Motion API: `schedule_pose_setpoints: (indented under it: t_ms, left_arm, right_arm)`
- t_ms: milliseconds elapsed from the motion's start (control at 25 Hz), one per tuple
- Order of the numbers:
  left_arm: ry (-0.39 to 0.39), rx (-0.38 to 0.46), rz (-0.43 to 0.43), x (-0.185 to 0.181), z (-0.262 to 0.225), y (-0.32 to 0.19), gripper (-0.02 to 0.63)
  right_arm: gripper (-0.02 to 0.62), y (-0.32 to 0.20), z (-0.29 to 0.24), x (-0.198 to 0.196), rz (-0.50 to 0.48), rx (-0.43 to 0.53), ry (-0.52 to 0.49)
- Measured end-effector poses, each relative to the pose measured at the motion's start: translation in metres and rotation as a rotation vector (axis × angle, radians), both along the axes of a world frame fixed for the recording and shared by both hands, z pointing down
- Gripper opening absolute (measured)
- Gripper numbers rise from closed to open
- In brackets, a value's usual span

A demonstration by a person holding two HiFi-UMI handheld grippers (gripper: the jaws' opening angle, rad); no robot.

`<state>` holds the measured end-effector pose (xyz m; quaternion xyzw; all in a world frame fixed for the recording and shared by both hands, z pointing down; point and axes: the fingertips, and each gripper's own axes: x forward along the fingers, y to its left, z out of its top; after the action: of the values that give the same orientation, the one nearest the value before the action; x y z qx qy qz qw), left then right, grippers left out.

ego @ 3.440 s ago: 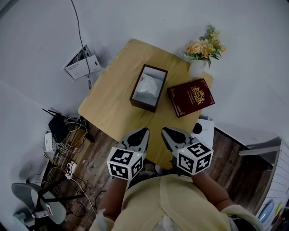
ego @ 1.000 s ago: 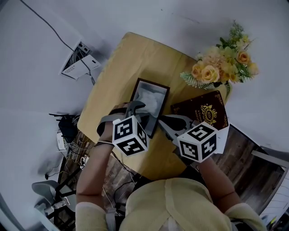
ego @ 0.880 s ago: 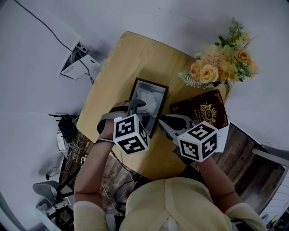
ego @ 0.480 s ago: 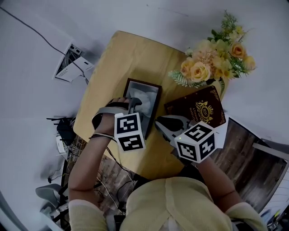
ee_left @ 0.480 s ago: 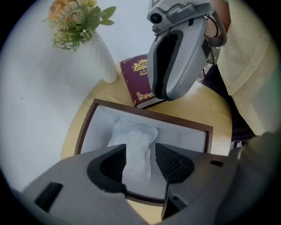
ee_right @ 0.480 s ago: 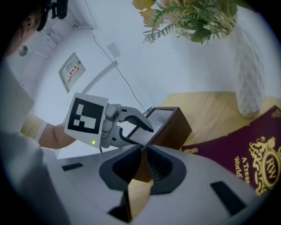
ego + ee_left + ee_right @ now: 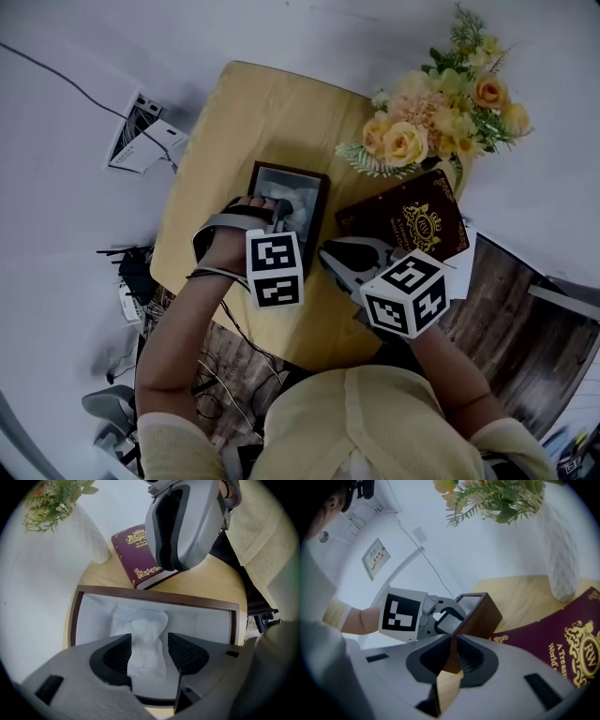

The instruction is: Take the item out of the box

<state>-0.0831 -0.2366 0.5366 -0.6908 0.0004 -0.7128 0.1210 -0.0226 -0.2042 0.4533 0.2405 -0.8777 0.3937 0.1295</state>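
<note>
A dark brown open box (image 7: 322,208) stands on the round wooden table (image 7: 234,122). Its white lining holds a crumpled white item (image 7: 146,634). My left gripper (image 7: 281,208) reaches down into the box's near end. In the left gripper view its jaws (image 7: 149,645) are opening, and the white item lies between them with the pads not pressing on it. The box rim (image 7: 159,597) runs just beyond the jaws. My right gripper (image 7: 330,258) hovers beside the box's right wall (image 7: 480,613), jaws (image 7: 451,644) shut on nothing.
A maroon book (image 7: 405,217) lies right of the box, close to the right gripper. A white vase (image 7: 79,531) of yellow flowers (image 7: 427,108) stands at the table's far right. On the floor to the left are a leaflet (image 7: 141,141) and cables (image 7: 131,272).
My left gripper has moved forward from the box's near corner and dipped into the box over the white item. The right gripper has barely moved.
</note>
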Motion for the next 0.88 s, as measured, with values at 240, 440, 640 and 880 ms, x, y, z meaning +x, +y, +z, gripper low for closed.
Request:
schedule_pose_setpoints:
  t_ms: [240, 440, 640, 880]
  left_arm:
    - [-0.046, 0.03, 0.015, -0.002, 0.004, -0.004, 0.236]
    - [-0.098, 0.083, 0.052, -0.005, 0.005, -0.011, 0.186]
    - [-0.124, 0.088, 0.078, -0.005, 0.006, -0.01, 0.134]
    - [-0.07, 0.096, 0.023, 0.0, 0.0, -0.007, 0.071]
  right_arm:
    - [0.034, -0.003, 0.0, 0.003, 0.008, 0.006, -0.002]
    - [0.034, -0.002, 0.002, 0.003, 0.007, 0.006, 0.001]
    - [0.034, -0.001, 0.002, 0.009, 0.03, 0.009, -0.002]
    - [0.032, 0.002, -0.002, 0.014, 0.047, 0.022, -0.014]
